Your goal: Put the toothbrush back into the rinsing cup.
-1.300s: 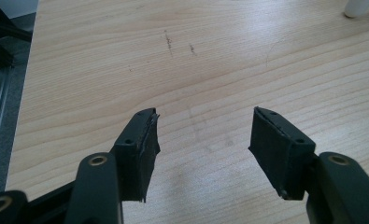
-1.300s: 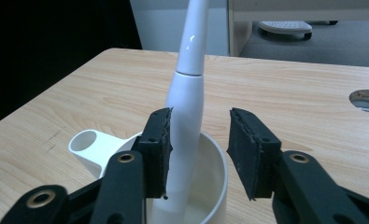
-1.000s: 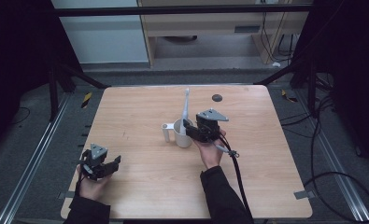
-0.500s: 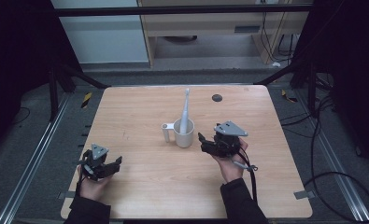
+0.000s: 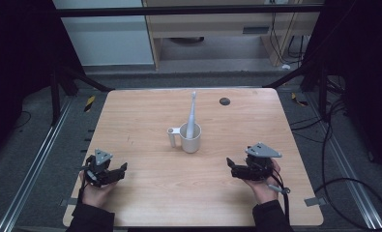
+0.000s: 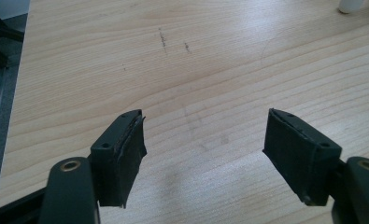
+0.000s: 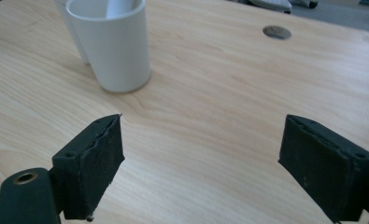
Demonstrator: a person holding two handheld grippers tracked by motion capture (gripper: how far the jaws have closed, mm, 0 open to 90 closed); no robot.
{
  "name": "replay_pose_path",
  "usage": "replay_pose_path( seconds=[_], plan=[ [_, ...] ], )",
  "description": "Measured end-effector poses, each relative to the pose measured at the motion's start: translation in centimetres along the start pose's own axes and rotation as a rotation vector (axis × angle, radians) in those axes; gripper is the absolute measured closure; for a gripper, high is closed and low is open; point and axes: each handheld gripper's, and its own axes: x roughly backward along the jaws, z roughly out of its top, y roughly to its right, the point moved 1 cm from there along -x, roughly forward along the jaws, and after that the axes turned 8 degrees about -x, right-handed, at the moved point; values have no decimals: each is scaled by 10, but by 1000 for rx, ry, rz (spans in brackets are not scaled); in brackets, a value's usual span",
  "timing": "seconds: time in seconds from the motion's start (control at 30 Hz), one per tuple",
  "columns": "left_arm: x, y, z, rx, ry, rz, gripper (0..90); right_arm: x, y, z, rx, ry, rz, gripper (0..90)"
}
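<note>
Toothbrush (image 5: pixel 192 112) stands nearly upright in the white mug (image 5: pixel 190 138) near the middle of the table (image 5: pixel 145 111), its long axis running up and slightly tilted toward the far edge, head at the top, with the mug's handle pointing to the person's left. Both things are free of any grip. The right hand-held gripper (image 5: pixel 233 169) sits near the front right of the table, jaws spread wide with nothing between them after just opening; in the right gripper view the mug (image 7: pixel 112 44) lies ahead and off to the left of the jaws, well apart. The left hand-held gripper (image 5: pixel 120 170) rests at the front left corner, jaws likewise just opened and empty over bare wood. The right one looks slightly nearer the mug, so any further reach would likely fall to it.
</note>
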Motion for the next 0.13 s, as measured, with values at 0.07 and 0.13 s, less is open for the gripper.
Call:
replay_pose_path(
  seconds=[0.07,0.13],
  plan=[
    [0,0,0,-7,0,-3,269,2,7,-6,1,-14,-21,116],
    [-1,1,0,-9,0,-3,266,4,9,-9,4,-24,-33,108]
  ],
)
